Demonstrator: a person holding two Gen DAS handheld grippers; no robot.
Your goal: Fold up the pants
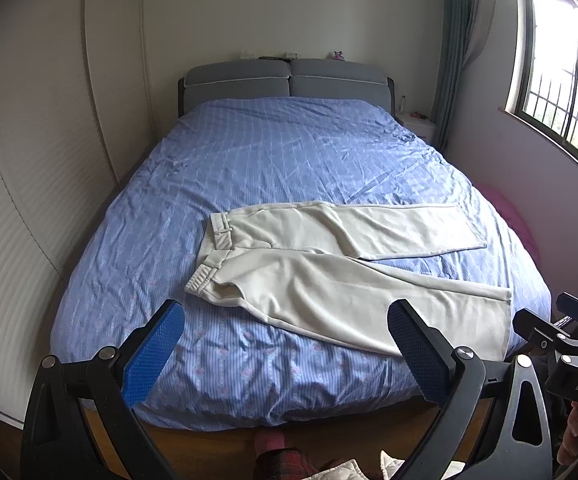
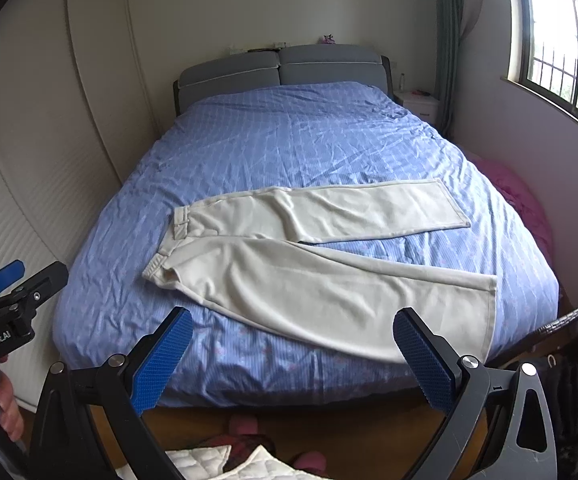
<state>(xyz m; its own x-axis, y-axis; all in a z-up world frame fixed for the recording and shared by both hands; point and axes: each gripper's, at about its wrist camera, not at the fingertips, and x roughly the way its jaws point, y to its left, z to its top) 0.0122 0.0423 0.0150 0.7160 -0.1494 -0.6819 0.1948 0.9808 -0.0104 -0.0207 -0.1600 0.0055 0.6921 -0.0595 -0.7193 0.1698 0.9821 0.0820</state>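
Sensibly, we held the left gripper (image 1: pixel 285 350) and right gripper (image 2: pixel 293 354) spread wide, empty, planning to lift the lower-frame leg of the pants (image 1: pixel 329 276) onto the upper one.

- We count one pair of pants (image 1: pixel 329 276), with two legs spread apart.
- We count one bed (image 1: pixel 249 152) and two headboard cushions (image 1: pixel 285 80).
- We count two grippers: left gripper (image 1: pixel 285 348) and right gripper (image 2: pixel 293 352).
- We count one window (image 1: pixel 565 92) and one nightstand (image 1: pixel 417 124).
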